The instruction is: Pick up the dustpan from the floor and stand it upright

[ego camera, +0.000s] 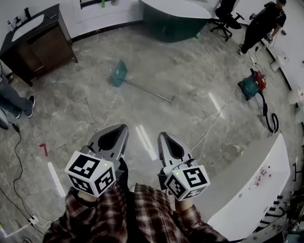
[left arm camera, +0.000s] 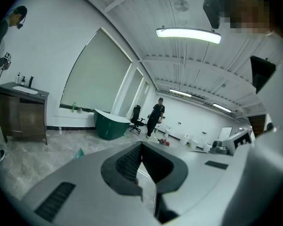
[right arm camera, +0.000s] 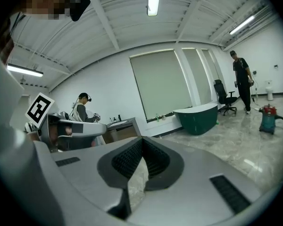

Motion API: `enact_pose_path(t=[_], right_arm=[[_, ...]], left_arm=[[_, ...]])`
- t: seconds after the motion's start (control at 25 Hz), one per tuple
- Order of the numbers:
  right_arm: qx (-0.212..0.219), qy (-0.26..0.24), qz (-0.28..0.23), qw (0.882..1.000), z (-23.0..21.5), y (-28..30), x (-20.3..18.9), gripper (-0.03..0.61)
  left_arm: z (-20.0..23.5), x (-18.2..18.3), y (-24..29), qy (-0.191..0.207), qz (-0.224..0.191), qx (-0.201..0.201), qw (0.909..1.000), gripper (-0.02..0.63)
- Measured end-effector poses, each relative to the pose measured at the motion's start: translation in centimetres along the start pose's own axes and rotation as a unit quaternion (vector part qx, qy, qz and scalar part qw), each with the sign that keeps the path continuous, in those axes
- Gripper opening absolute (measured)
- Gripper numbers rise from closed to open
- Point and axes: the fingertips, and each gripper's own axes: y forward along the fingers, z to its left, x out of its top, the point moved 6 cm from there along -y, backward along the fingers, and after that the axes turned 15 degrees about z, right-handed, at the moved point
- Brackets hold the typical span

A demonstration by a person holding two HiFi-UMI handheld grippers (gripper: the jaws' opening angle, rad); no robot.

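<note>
The teal dustpan (ego camera: pixel 118 74) lies flat on the marble floor in the head view, its long thin handle (ego camera: pixel 149 91) running back toward the right. It shows as a small teal shape (left arm camera: pixel 78 152) low in the left gripper view. My left gripper (ego camera: pixel 122 127) and right gripper (ego camera: pixel 162 134) hang side by side near my body, well short of the dustpan. Both are shut with nothing between the jaws, the tips meeting in the left gripper view (left arm camera: pixel 141 144) and the right gripper view (right arm camera: pixel 141 139).
A dark wooden vanity (ego camera: pixel 35 42) stands at the back left and a green tub (ego camera: pixel 175 16) at the back. A person in black (ego camera: pixel 261 24) stands near an office chair (ego camera: pixel 227 9). A vacuum cleaner (ego camera: pixel 253 85) and a white counter (ego camera: pixel 253 186) are on the right.
</note>
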Motion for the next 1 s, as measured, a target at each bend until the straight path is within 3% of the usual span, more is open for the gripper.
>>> enact_pose_path(t=[0.28,0.6,0.84,1.0], right_arm=[[-0.032,0.012,-0.014,0.999,-1.9,8.5,5.5,0.011],[-0.061,0.042,0.001,0.997,-4.5,13.1,8.0,0.011],[-0.071,0.057,0.021,0.996,-10.9,16.4,8.9,0.011],[-0.067,0.041,0.018,0.997,-16.5,18.9,12.9,0.011]], left_arm=[[7.8,5.9,3.7,0.024,0.007,-0.016,0.9996,0.011],[12.2,9.6,9.1,0.022,0.041,-0.049,0.9977,0.011],[13.8,12.0,16.1,0.014,0.048,-0.048,0.9976,0.011],[14.4,15.8,21.9,0.012,0.039,-0.044,0.9982,0.011]])
